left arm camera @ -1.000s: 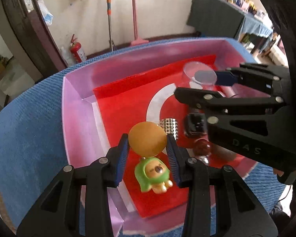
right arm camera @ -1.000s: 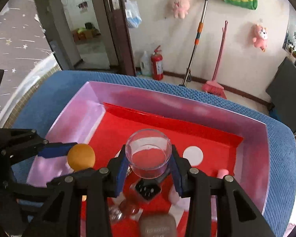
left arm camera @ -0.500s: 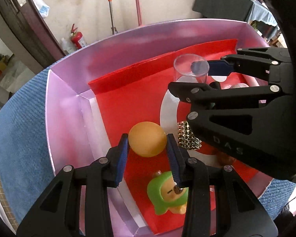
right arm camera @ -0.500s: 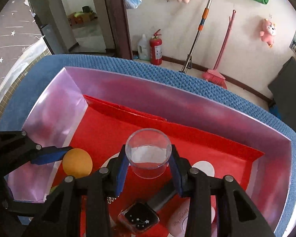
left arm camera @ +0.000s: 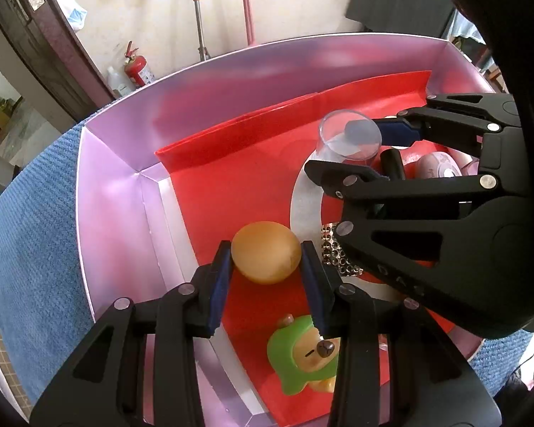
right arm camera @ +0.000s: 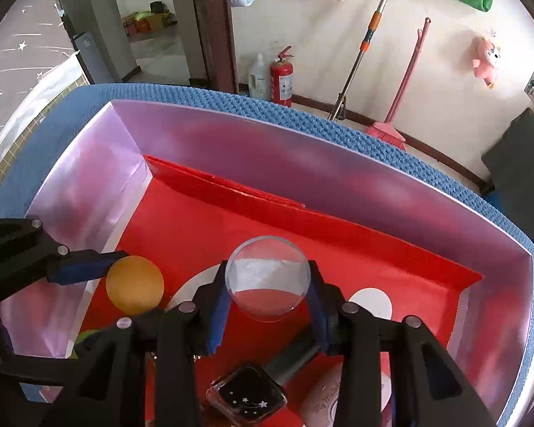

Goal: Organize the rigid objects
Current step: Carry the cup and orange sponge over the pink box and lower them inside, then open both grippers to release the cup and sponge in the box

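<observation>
An orange ball [left arm camera: 266, 252] sits between the blue pads of my left gripper [left arm camera: 266, 261], which is shut on it low over the red floor of a pink-walled box [left arm camera: 114, 192]. The same ball [right arm camera: 134, 284] shows at the left of the right wrist view. My right gripper [right arm camera: 268, 286] is shut on a clear plastic cup [right arm camera: 268, 278], held upright over the box's middle; the cup [left arm camera: 349, 138] also appears in the left wrist view. A green toy figure [left arm camera: 308, 352] lies on the floor just under the left fingers.
On the box floor lie a black smartwatch [right arm camera: 247, 396], a pink round case [right arm camera: 341, 398], and a studded silver object [left arm camera: 338, 252]. The box rests on a blue textured surface [right arm camera: 203, 96]. A bare red floor stretch runs along the far wall [right arm camera: 302, 178].
Both grippers have sunk deeper into the box, each keeping its object. The green toy now lies nearer the left gripper's base, and the far wall looms larger.
</observation>
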`<state>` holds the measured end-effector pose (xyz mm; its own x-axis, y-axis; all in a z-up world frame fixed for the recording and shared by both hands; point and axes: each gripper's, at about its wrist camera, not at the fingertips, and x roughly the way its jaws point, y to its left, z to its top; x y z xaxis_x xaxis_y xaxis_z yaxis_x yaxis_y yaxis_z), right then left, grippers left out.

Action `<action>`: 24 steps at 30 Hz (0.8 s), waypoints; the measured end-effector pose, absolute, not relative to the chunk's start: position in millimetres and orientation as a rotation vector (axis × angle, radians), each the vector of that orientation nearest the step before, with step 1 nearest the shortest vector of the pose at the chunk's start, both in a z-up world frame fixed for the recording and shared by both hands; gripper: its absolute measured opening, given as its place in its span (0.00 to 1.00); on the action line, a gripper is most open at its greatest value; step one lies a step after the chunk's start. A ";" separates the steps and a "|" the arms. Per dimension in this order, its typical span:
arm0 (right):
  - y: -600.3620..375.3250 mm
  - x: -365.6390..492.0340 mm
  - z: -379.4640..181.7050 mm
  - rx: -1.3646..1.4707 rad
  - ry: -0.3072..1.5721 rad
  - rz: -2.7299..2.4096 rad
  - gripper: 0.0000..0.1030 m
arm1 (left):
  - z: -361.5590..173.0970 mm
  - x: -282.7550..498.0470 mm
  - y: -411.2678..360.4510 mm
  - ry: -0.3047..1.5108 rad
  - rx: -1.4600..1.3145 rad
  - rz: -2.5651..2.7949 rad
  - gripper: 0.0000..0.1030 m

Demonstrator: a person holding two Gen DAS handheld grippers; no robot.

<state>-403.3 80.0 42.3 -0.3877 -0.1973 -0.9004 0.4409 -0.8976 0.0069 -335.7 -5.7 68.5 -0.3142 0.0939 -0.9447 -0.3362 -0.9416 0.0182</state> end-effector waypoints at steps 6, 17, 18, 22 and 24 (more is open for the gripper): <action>78.5 -403.1 42.1 1.451 0.342 -2.312 0.41 | 67.9 -330.1 -8.1 0.307 -1.663 2.329 0.36; 76.5 -401.4 43.4 1.448 0.339 -2.314 0.45 | 79.3 -327.7 -3.6 0.283 -1.623 2.346 0.46; 76.6 -401.1 43.9 1.446 0.336 -2.314 0.46 | 80.2 -326.8 -3.3 0.282 -1.621 2.348 0.46; 79.3 -397.1 50.5 1.426 0.311 -2.329 0.46 | 86.9 -321.6 -4.8 0.266 -1.603 2.367 0.48; 82.0 -394.3 56.3 1.416 0.293 -2.341 0.47 | 82.0 -328.7 -15.7 0.254 -1.596 2.376 0.49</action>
